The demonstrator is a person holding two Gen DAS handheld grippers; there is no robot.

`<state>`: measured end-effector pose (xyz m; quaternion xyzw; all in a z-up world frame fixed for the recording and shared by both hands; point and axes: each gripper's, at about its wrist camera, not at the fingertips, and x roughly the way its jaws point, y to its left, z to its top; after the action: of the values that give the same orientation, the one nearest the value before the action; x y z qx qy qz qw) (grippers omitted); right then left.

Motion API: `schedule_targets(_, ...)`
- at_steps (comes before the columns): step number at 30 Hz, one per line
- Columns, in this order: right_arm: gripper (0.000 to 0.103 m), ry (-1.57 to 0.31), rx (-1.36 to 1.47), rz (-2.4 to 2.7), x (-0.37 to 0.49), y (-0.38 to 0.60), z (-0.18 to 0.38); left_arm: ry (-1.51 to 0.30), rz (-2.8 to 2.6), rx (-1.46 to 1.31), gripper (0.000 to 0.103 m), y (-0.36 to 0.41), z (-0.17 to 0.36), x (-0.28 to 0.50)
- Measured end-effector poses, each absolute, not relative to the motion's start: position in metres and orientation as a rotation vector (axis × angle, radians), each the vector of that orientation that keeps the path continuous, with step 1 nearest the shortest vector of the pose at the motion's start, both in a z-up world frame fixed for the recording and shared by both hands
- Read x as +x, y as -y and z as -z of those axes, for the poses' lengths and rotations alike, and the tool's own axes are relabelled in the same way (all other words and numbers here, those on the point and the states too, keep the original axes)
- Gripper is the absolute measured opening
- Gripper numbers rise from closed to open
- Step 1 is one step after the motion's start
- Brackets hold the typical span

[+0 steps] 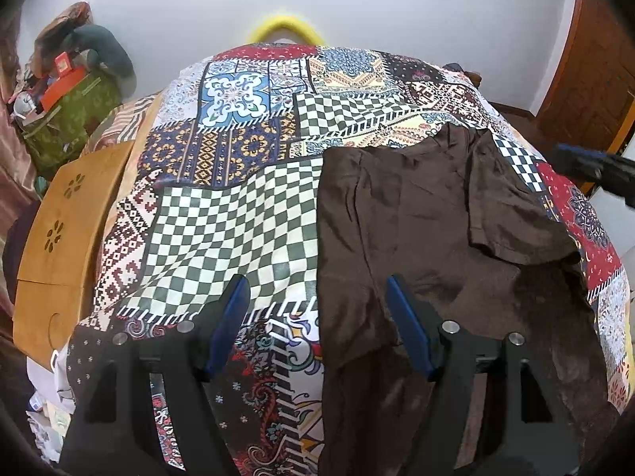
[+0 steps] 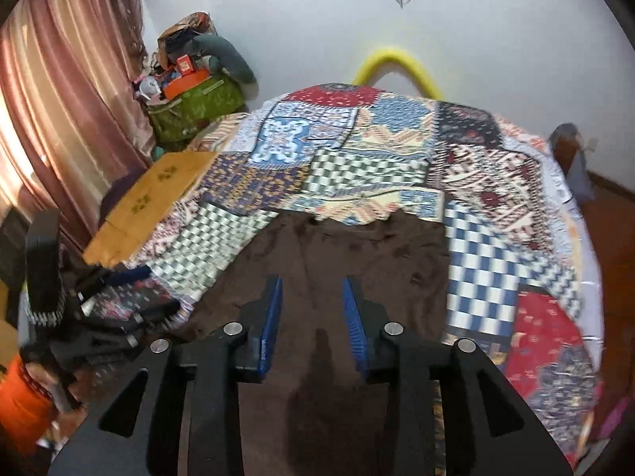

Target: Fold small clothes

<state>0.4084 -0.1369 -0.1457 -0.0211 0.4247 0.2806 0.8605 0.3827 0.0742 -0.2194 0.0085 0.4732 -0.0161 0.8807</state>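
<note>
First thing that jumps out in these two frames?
The loud patchwork bedspread fills both views. A dark brown garment lies on its right half, one side folded over. The left gripper hangs open over the garment's left edge; the right gripper is above the brown cloth, nothing between its fingers.

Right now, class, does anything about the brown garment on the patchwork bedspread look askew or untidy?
Yes. The brown garment lies rumpled on the patchwork bedspread: one sleeve is flipped over at an angle and its far edge is wrinkled and uneven. Neither the left gripper nor the right gripper holds it.
</note>
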Motion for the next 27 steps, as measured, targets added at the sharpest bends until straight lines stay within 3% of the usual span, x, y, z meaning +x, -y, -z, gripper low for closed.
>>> schedule_targets(9, 0.029, -0.977, -0.169, -0.527, 0.382, 0.159, 0.205, -1.07, 0.02, 0.067, 0.071, -0.054, 0.261, 0.4)
schedule_targets(12, 0.042, -0.968, -0.146, -0.531, 0.382, 0.159, 0.211, -1.06, 0.01, 0.071, 0.074, -0.052, 0.263, 0.404)
schedule_targets(27, 0.048, -0.862, -0.111, -0.523, 0.316, 0.18, 0.142, -0.98, 0.029, 0.108, 0.076, -0.06, 0.183, 0.321)
